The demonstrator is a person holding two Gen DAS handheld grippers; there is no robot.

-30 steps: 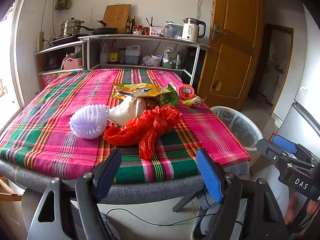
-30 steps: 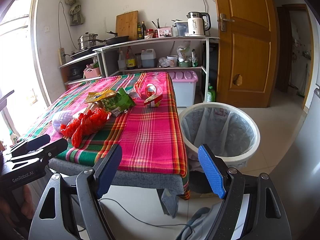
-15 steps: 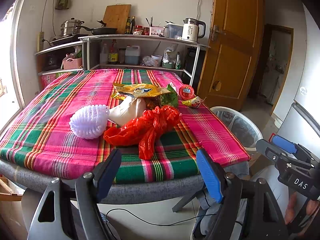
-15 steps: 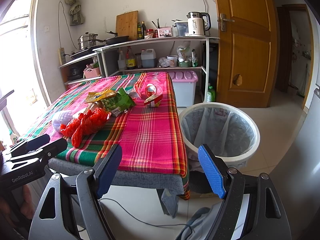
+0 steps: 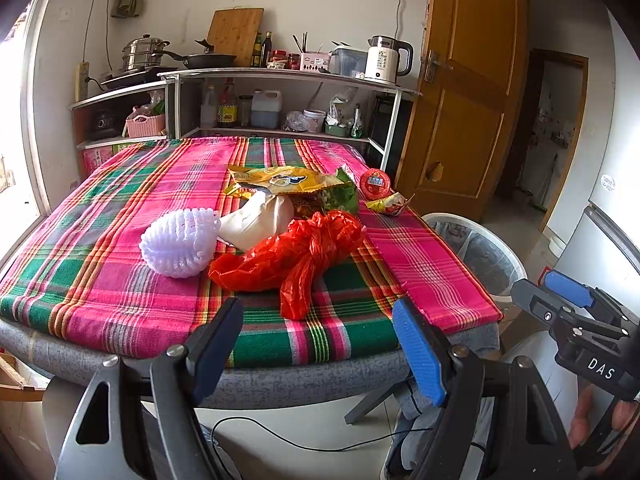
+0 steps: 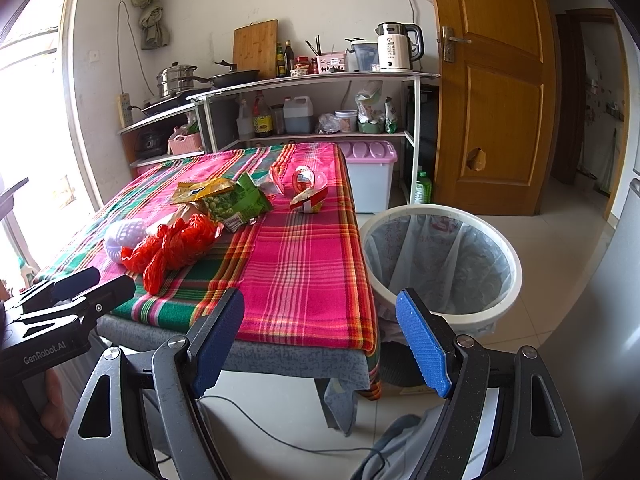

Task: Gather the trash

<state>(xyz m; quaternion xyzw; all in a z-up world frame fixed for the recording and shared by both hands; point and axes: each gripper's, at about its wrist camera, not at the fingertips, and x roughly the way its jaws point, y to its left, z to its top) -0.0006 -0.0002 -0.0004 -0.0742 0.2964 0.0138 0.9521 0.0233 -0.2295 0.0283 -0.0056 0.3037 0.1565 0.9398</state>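
Trash lies on the plaid-covered table [image 5: 100, 292]: a red plastic bag [image 5: 292, 256], a white foam net [image 5: 178, 242], a beige paper bag [image 5: 260, 218], a yellow wrapper [image 5: 280, 178], a green snack bag [image 6: 236, 202], a red-lidded cup [image 5: 375, 184] and a small carton [image 6: 308, 202]. A lined white bin [image 6: 440, 256] stands right of the table. My left gripper [image 5: 318, 344] is open and empty, before the table's near edge. My right gripper [image 6: 320, 340] is open and empty, before the table's corner and the bin.
A shelf unit [image 6: 320, 80] with pots, bottles and a kettle [image 6: 398, 46] stands behind the table. A wooden door [image 6: 492, 88] is at the right. A pink-lidded box [image 6: 370, 172] sits on the floor. A cable [image 6: 280, 440] lies on the tiles.
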